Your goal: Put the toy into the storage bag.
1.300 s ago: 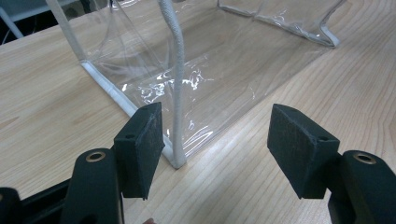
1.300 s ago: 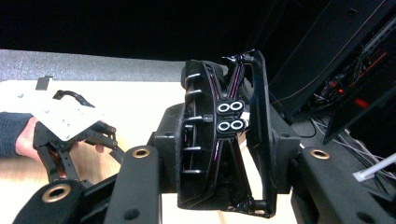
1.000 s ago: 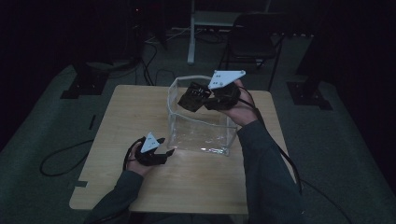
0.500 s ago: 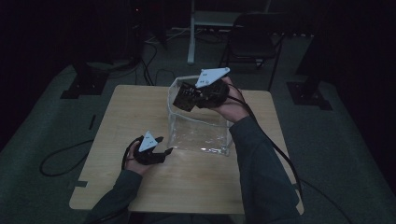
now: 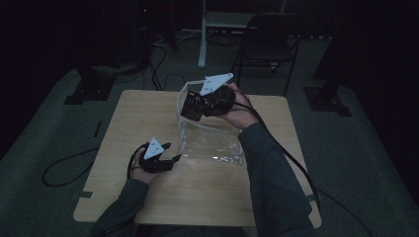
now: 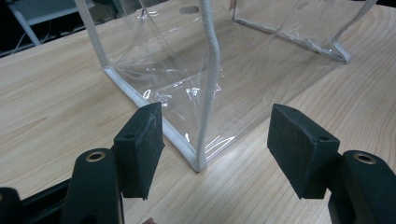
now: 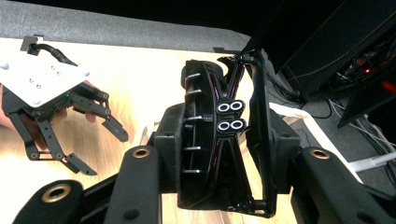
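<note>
Right claw [image 5: 193, 104]: clamped on a black plastic part [image 7: 219, 140], which I hold above the mouth of the clear bag [image 5: 210, 140].
Part's long axis: runs along my jaws, tilted down toward the bag opening.
Bag: on the table [image 5: 128, 128], between my hands, opening at the far end.
Left claw [image 6: 215, 140]: jaws wide apart, gripping nothing, straddling the bag's near white-edged corner without touching.
Nearer hand: the right, directly over the opening; I judge the drop goes straight down.
Right arm pose: forearm reaching forward, wrist bent inward.

My left hand-held gripper [image 5: 170, 152] rests low with jaws spread wide, while my right hand-held gripper [image 5: 190, 106], raised, clamps a load.
</note>
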